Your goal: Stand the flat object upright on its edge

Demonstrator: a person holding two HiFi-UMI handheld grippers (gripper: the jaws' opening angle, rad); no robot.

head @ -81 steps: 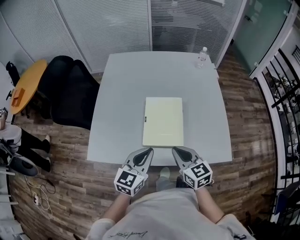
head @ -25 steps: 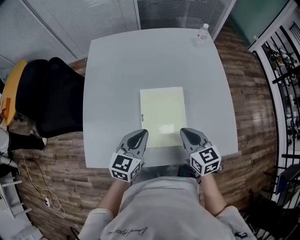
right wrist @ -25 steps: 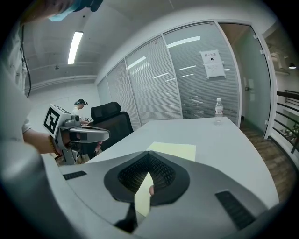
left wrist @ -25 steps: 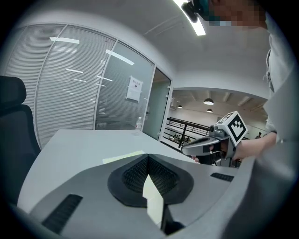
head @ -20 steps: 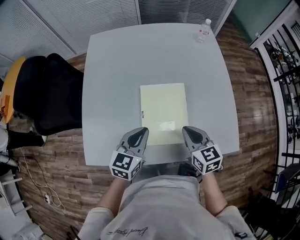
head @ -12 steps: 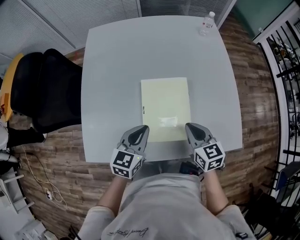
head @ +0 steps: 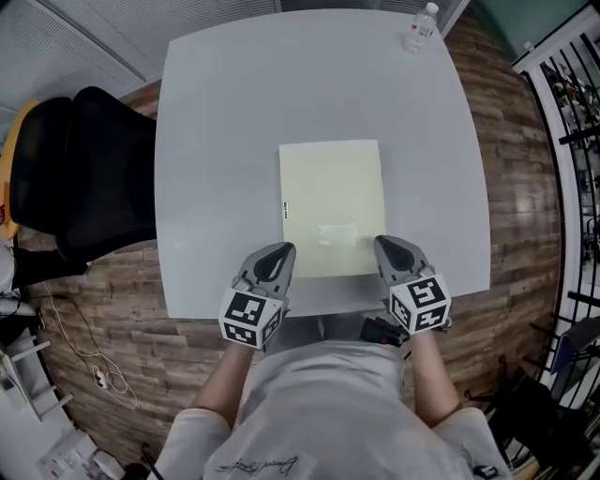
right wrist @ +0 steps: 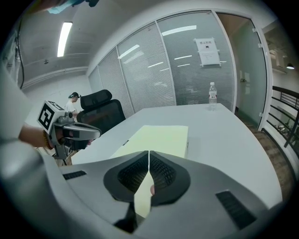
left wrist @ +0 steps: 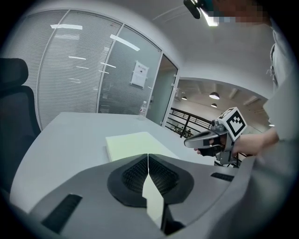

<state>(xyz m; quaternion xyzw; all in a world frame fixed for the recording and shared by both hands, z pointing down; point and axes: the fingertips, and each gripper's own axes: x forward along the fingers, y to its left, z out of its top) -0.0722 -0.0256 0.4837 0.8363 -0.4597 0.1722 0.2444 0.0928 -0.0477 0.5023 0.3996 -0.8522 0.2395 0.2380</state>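
Note:
A flat pale yellow-green book (head: 333, 207) lies face down in the middle of the grey table (head: 216, 141); it shows too as the book (left wrist: 131, 144) in the left gripper view and the book (right wrist: 161, 137) in the right gripper view. My left gripper (head: 273, 259) hovers at the book's near left corner, shut with nothing in it. My right gripper (head: 392, 253) hovers at the near right corner, also shut and empty. Neither touches the book. The left gripper (right wrist: 86, 133) and the right gripper (left wrist: 191, 141) each show in the other's view.
A clear water bottle (head: 421, 24) stands at the table's far right corner. A black office chair (head: 80, 169) sits left of the table. Slatted glass walls run behind, a black railing (head: 577, 141) to the right. Cables lie on the wood floor (head: 94, 375).
The head view has shifted so the table and book sit higher and closer. Both grippers stay shut at the book's near corners.

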